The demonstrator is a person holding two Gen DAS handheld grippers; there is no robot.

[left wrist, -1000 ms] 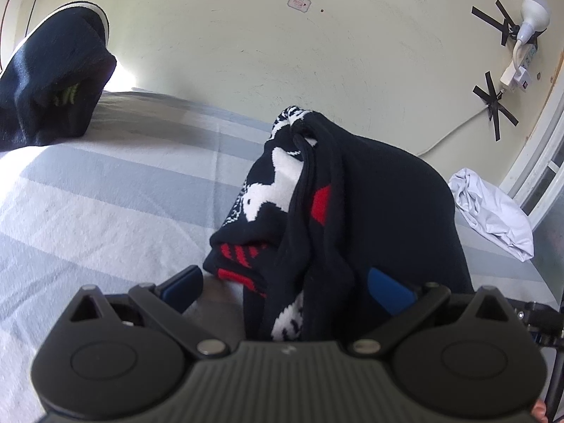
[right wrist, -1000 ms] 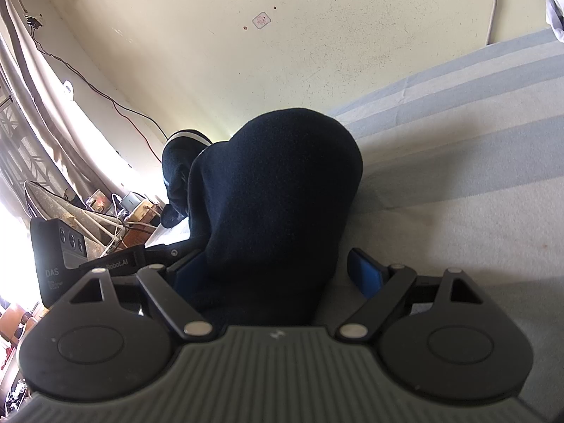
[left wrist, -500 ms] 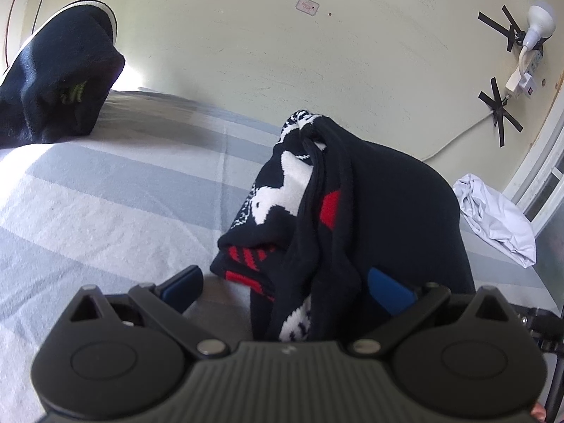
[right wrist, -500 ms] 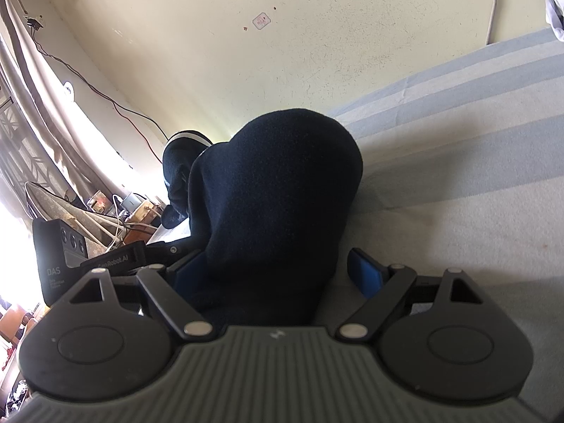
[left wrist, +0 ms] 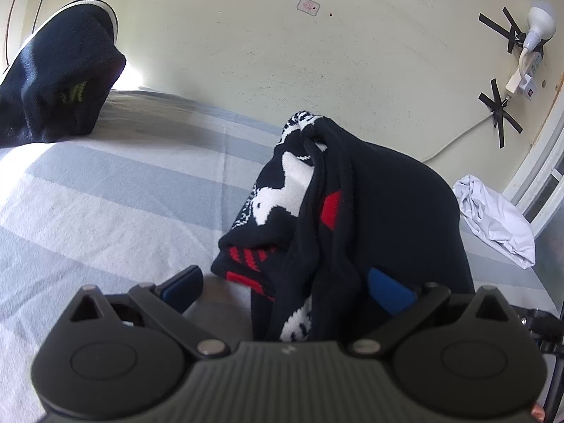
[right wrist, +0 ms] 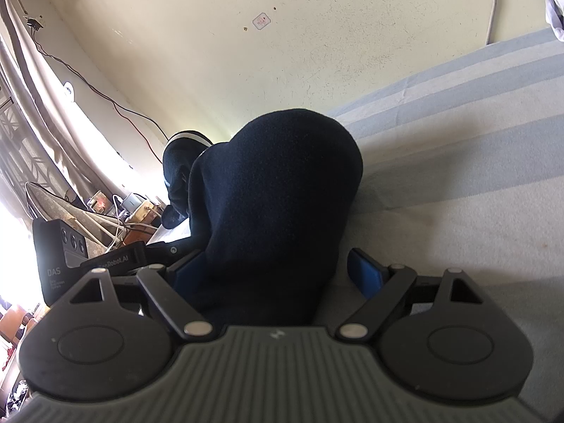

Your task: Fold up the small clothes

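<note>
A dark navy knit garment with white and red patterns [left wrist: 317, 211] lies bunched on the striped bed [left wrist: 105, 204]. In the left wrist view it rises between my fingers. My left gripper [left wrist: 285, 285] is open, its blue pads on either side of the cloth. In the right wrist view the same garment shows as a plain navy mound [right wrist: 278, 194] between the fingers. My right gripper [right wrist: 278, 275] is open around it, with the left pad partly hidden by cloth.
Another dark navy garment with a white trim [left wrist: 60, 81] lies at the far left of the bed. A white cloth [left wrist: 493, 218] lies at the right by the window frame. A lamp and taped cable [left wrist: 525, 49] hang on the wall. A black device [right wrist: 60, 250] stands left of the right gripper.
The left wrist view has shifted slightly, so the patterned garment sits a little further right and lower. The right wrist view is unchanged. Both grippers stay open.
</note>
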